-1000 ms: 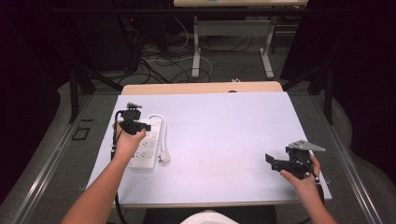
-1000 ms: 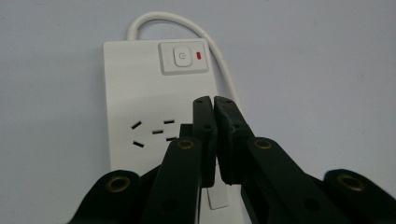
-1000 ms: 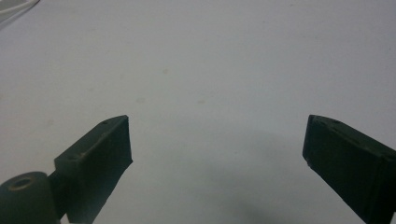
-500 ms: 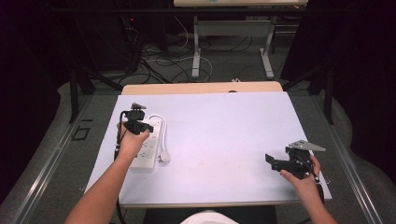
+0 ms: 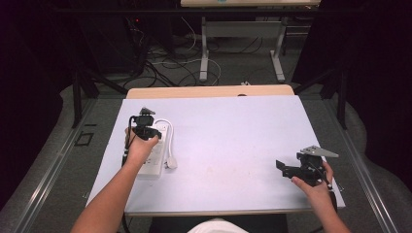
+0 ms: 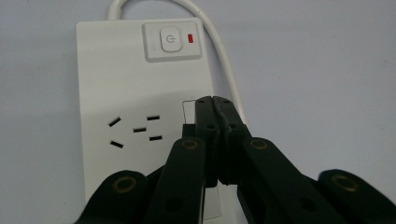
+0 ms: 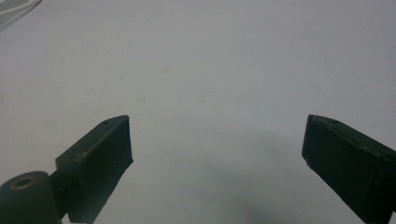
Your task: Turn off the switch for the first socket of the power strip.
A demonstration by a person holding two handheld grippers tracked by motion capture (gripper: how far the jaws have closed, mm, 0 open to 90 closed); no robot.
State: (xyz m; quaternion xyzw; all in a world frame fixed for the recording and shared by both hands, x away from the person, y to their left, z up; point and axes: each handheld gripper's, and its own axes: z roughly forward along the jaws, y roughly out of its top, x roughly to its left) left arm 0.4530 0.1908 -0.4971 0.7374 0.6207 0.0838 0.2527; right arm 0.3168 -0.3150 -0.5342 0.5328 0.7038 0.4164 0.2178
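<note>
A white power strip (image 5: 154,156) lies flat at the table's left side. In the left gripper view the power strip (image 6: 126,84) shows a round power button (image 6: 170,39) with a red light (image 6: 190,38) beside it and one socket's slots. My left gripper (image 6: 214,100) is shut, its jaws pressed together with nothing between them, and the tips hover just over the strip's right half below the button. In the high view my left gripper (image 5: 144,127) sits above the strip's far end. My right gripper (image 7: 215,140) stands open over bare table, at the near right as my right gripper (image 5: 283,168) in the high view.
The strip's white cable (image 6: 226,60) loops round its far end and runs down its right side to a plug (image 5: 171,164). The pale tabletop (image 5: 233,141) has a wooden edge at the back. Beyond it are dark floor, cables and table legs.
My left gripper has shifted slightly to the right over the strip's far end. The right hand has kept still.
</note>
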